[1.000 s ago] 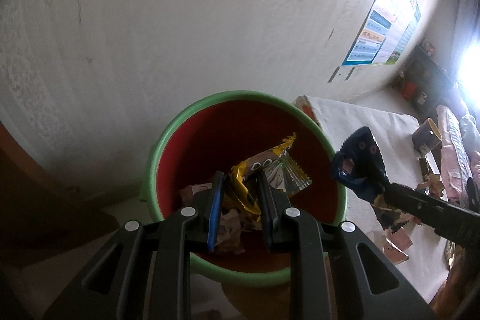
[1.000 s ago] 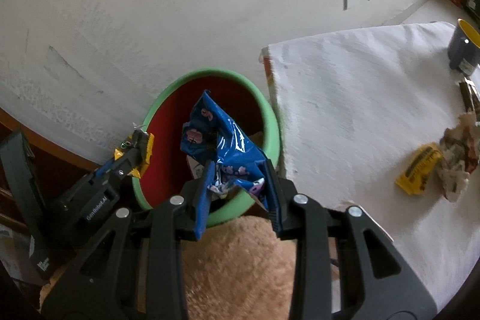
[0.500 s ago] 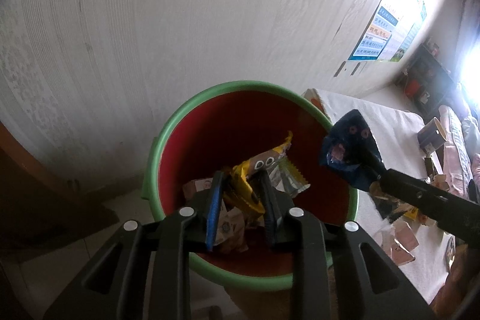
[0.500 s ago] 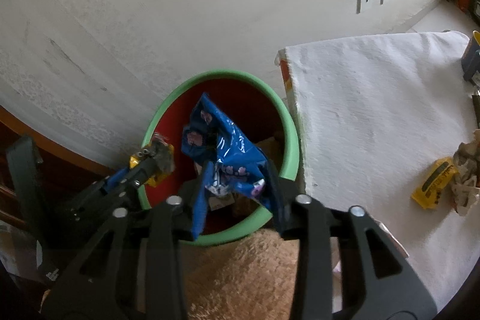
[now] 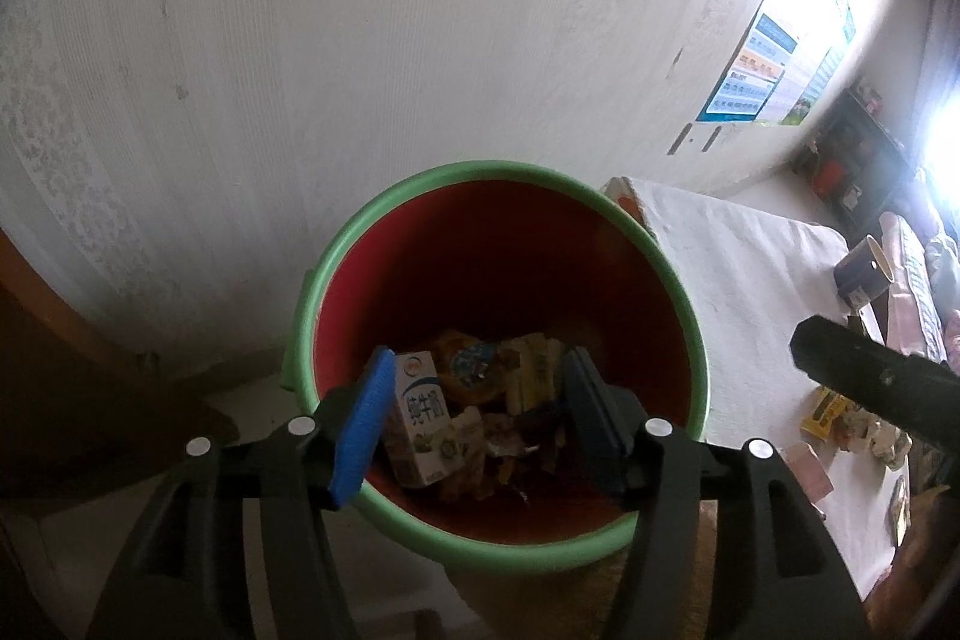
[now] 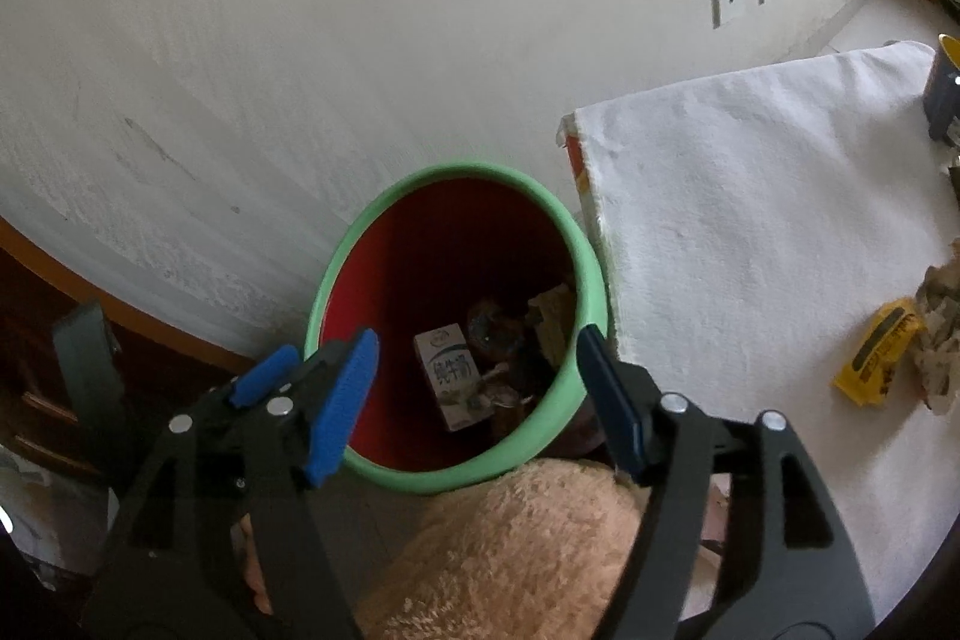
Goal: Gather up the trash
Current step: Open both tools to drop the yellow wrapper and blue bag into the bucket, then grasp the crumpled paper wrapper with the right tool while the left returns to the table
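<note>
We hold both grippers above the bin [image 5: 684, 292], tilted down into its mouth, because that is where the trash has to land. The left gripper [image 5: 474, 418] has its jaws about half spread and opening, with nothing between the pads; what shows in the gap lies far below, at the bottom of the bin. The right gripper [image 6: 477, 394] is the same: jaws parting, no wrapper between them, only the bin's red inside seen through the gap.

The bin stands on the floor against the wall, just beside the corner of the table [image 6: 750, 220], probably so that trash needs only a short carry. In the right view the table lies at three o'clock from the bin.

Counting: one bin, two grippers. Inside the bin we see one milk carton [image 5: 423, 415] lying among wrappers, too jumbled to count. On the table, at about four o'clock from the bin in the right view, one yellow wrapper [image 6: 882, 358] is left, touching a crumpled paper wad [image 6: 939, 334]. One dark cup [image 5: 864, 268] stands at the far edge. More scraps show in the left view, too blurred to number.
</note>
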Demonstrator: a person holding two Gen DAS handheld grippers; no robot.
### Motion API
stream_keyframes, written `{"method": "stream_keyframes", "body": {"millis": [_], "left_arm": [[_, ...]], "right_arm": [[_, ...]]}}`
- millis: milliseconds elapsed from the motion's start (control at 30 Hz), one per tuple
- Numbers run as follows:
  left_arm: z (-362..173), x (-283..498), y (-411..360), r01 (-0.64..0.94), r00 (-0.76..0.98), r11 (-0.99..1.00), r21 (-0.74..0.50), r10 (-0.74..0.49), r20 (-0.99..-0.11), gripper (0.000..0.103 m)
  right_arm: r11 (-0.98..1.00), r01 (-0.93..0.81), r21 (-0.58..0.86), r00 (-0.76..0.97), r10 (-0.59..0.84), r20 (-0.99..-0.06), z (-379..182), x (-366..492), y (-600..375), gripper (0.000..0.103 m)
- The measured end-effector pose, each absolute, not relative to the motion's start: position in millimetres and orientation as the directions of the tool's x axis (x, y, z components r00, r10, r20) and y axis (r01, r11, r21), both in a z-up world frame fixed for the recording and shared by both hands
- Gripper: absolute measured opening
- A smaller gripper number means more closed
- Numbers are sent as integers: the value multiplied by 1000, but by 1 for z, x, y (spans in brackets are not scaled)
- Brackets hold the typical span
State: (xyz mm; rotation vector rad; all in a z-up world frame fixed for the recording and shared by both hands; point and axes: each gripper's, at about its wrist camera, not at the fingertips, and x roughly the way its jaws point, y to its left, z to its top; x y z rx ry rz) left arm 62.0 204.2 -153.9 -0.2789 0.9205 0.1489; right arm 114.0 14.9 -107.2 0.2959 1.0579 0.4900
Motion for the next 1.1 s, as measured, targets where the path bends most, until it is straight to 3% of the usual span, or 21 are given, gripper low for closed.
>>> {"method": "stream_keyframes", "body": {"millis": [200,333,500,733,767,833,867,1100], "left_arm": [[-146,57,196,-222,603,963,-153,12,-797,56],[-143,55,195,-216,604,965,-147,14,-797,56],[-142,55,180,-186,598,974,-132,5,-802,56],[-132,50,139,-83,598,990,-112,-41,-801,56],[-129,48,134,-71,600,991,-110,-45,-799,56],[-124,45,123,-41,603,994,-102,-56,-796,56],[-121,45,115,-23,602,994,-103,-68,-796,56],[-109,51,46,161,554,976,-148,-213,-805,56]], "right_arm": [[907,-157,391,498,414,-762,-102,106,-34,68],[952,62,300,567,214,-795,-113,104,-115,68],[922,300,243,527,52,-848,-141,99,-205,68],[896,366,252,413,86,-907,-187,122,-228,70],[891,368,267,408,103,-907,-191,125,-229,67],[882,348,317,416,157,-896,-195,124,-229,36],[882,328,338,424,182,-887,-192,123,-229,31],[925,194,326,491,197,-849,-141,66,-231,29]]}}
